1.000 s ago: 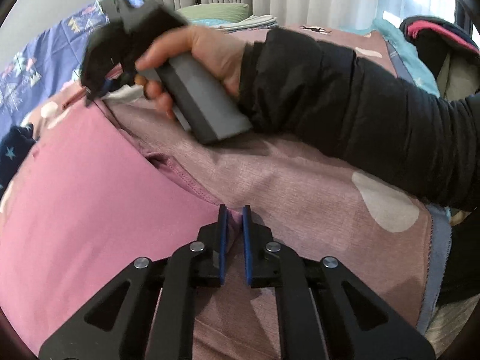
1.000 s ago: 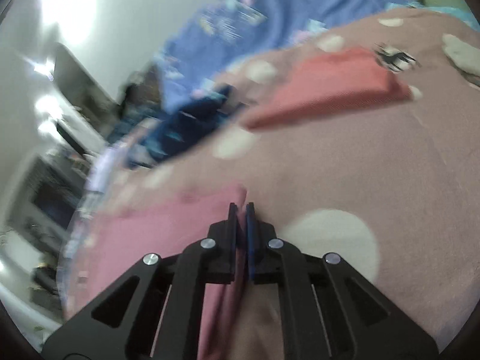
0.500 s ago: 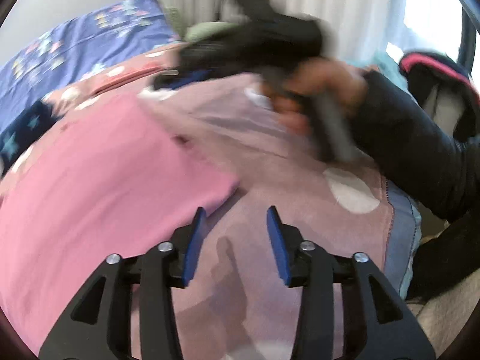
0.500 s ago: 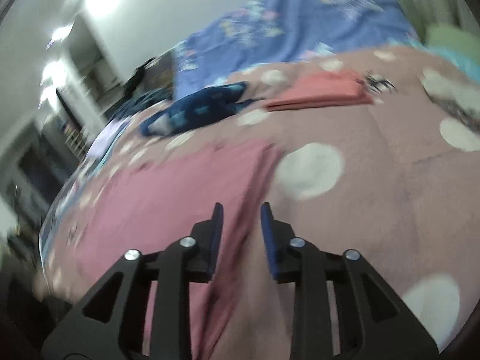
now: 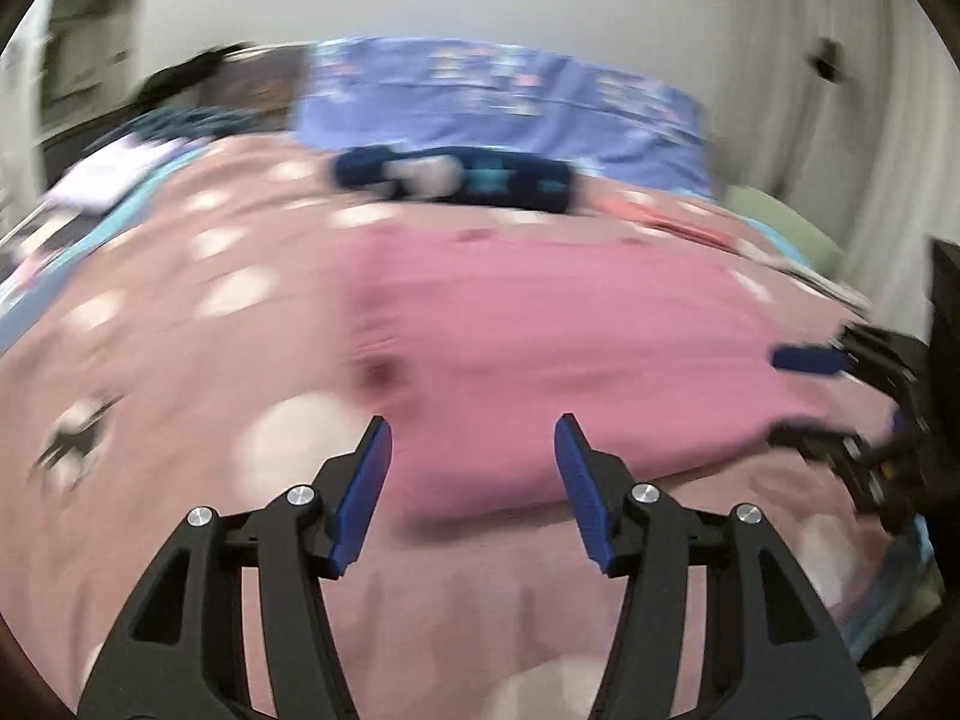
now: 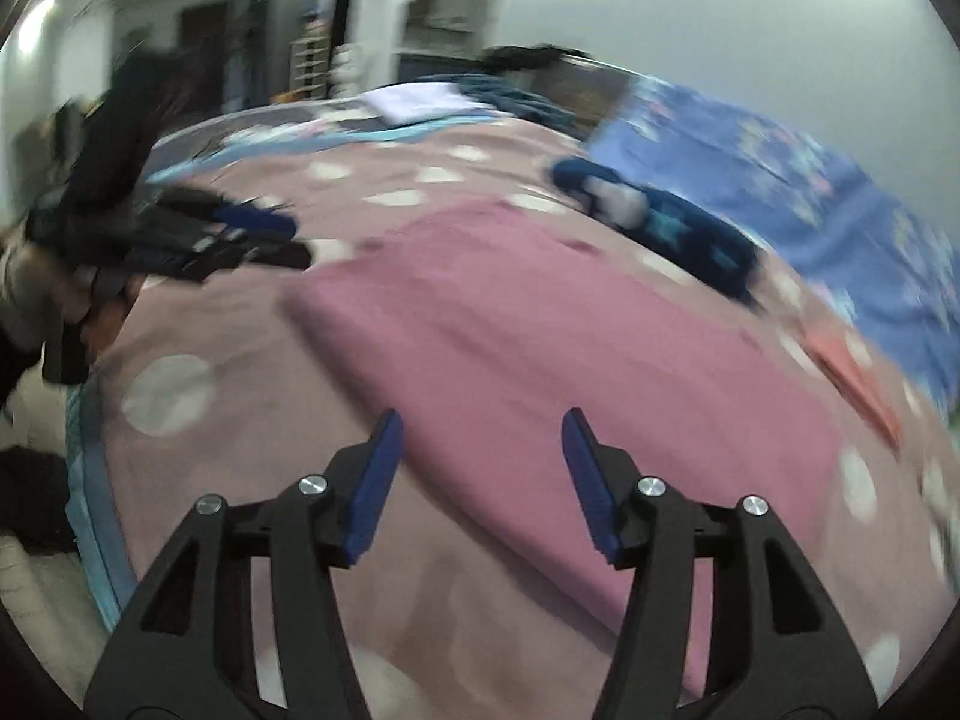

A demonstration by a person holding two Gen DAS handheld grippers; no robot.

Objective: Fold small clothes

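A pink garment [image 5: 558, 360] lies folded flat on the dusty-pink dotted bedspread [image 5: 180, 372]; it also shows in the right wrist view [image 6: 570, 348]. My left gripper [image 5: 474, 468] is open and empty, just above the garment's near edge. My right gripper [image 6: 483, 462] is open and empty over the garment's near side. Each gripper shows in the other's view: the right one [image 5: 804, 396] at the garment's right end, the left one [image 6: 282, 240] at its left corner. Both views are motion-blurred.
A dark blue starred garment [image 5: 468, 183] lies beyond the pink one, also in the right wrist view [image 6: 666, 228]. A folded coral garment [image 6: 852, 372] lies at the right. A blue patterned sheet [image 5: 498, 102] covers the bed's far side. Furniture stands beyond the bed [image 6: 360, 18].
Both grippers have opened and let go of the pink garment, which now lies folded. Both have pulled back and swung to face across the bed.
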